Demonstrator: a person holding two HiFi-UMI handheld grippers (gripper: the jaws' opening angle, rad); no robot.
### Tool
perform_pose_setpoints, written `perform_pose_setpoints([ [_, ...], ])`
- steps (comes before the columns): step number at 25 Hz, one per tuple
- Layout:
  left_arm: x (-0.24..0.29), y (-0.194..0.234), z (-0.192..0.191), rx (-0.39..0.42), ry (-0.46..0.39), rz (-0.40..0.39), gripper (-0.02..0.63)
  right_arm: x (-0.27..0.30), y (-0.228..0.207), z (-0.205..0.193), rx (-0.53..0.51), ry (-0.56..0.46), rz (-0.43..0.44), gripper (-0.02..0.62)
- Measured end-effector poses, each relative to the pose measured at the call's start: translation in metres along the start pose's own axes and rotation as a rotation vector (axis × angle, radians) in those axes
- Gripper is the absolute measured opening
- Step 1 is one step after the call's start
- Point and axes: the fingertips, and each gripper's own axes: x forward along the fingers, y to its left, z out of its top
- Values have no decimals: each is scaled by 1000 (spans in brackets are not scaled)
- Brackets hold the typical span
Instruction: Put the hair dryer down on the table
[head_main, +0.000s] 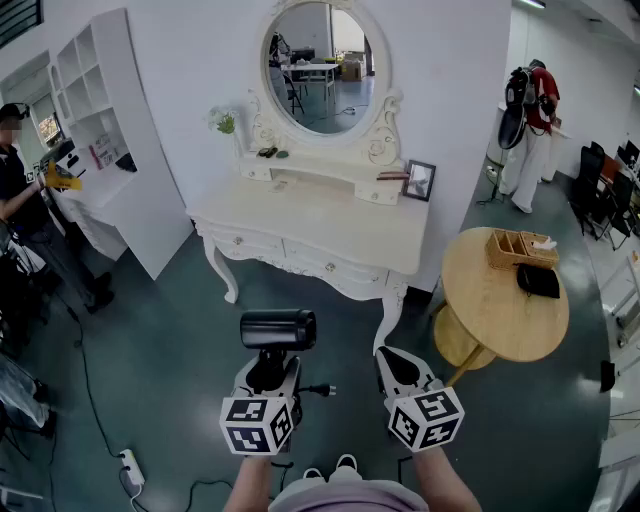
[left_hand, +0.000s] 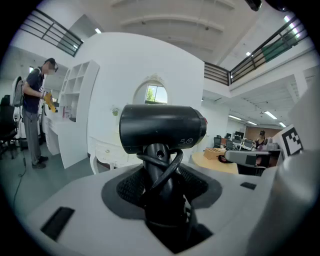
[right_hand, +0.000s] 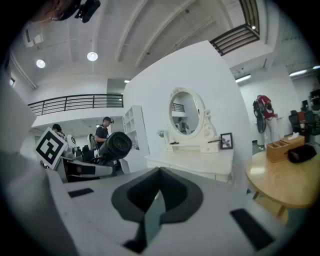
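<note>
Two grippers sit low in frame: left gripper (head_main: 268, 374) clamps the black hair dryer (head_main: 278, 328) by its handle, while right gripper (head_main: 388, 358) is closed and empty. Bare floor (head_main: 170, 340) lies between them and the dressing table (head_main: 300, 235) edge above.

I look down on a dark teal-grey floor (head_main: 150, 350) with a white power strip (head_main: 130, 467) lying on it at lower left. Ahead, a white vanity bench (head_main: 320, 225) with carved legs stands against a white wall (head_main: 190, 60), an oval mirror (head_main: 318, 65) mounted above it and a framed picture (head_main: 420, 180) at its right end. A white shelf unit (head_main: 95, 90) stands to the left, with a person (head_main: 20, 190) beside it. To the right I see a round wooden bench (head_main: 490, 310) carrying a wooden organizer box (head_main: 520, 248) and a black pouch (head_main: 538, 281). Round ceiling lights (right_hand: 92, 56) glow above a railed balcony (right_hand: 75, 102).
</note>
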Motion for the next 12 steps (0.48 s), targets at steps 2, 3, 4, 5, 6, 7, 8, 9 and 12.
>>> perform_pose_setpoints([
  [2, -1, -1, -2, -1, -2, 3, 206, -2, -1, -1, 2, -5, -1, 2],
  [3, -2, -1, -3, -1, -2, 4, 206, -3, -1, -1, 4, -10, 0, 2],
  [4, -3, -1, -3, -2, -3, 4, 206, -4, 0, 0, 6, -17, 1, 2],
  [5, -4, -2, -2, -1, -4, 5, 206, -5, 1, 1, 8, -26, 4, 3],
  [6, -5, -2, -2, -1, -5, 5, 206, -6, 1, 3, 9, -33, 7, 3],
  [7, -6, -3, -1, 1, -7, 6, 206, -6, 2, 5, 11, -38, 11, 3],
  [8, -6, -3, 1, 2, -8, 7, 206, -6, 1, 6, 13, -41, 14, 3],
  [9, -6, -4, 1, 3, -8, 8, 206, -6, 1, 6, 16, -41, 17, 3],
  [12, -5, -6, 1, 2, -11, 13, 206, -8, -3, 6, 22, -43, 18, 3],
])
